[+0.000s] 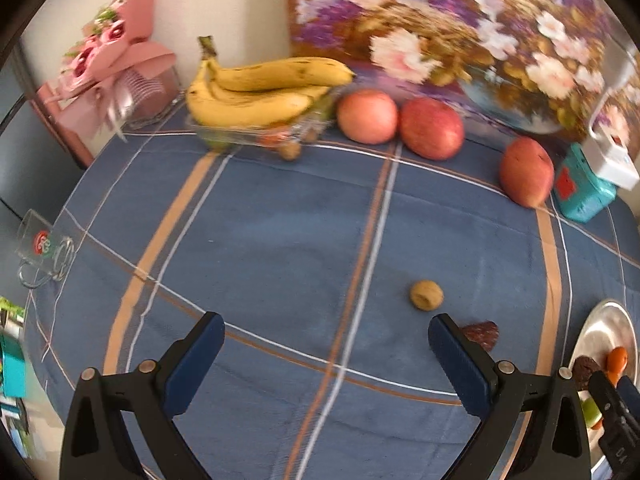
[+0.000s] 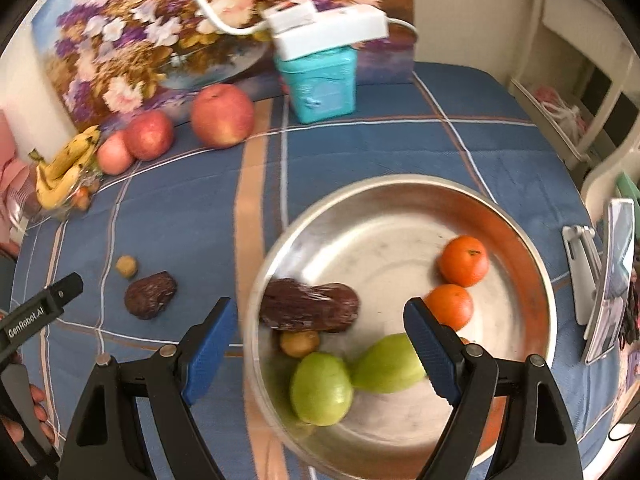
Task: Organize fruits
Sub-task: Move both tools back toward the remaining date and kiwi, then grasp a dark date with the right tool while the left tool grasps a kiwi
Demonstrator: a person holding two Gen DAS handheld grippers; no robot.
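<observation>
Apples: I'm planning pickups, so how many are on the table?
3, all on the tablecloth along the painting: one beside the bananas, one touching it, one apart, nearer the teal box. None visible elsewhere.

Left wrist view looks low across the blue checked tablecloth [image 1: 280,248] toward the bananas [image 1: 260,88] and flower picture [image 1: 460,32]. Right wrist view sits nearer, tilted down into the metal bowl [image 2: 520,240]. Both catch the apples [image 2: 222,116], bananas and teal box [image 2: 324,80].

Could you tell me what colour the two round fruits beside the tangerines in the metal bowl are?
Light green fruits, seen best in the right wrist view.
</observation>
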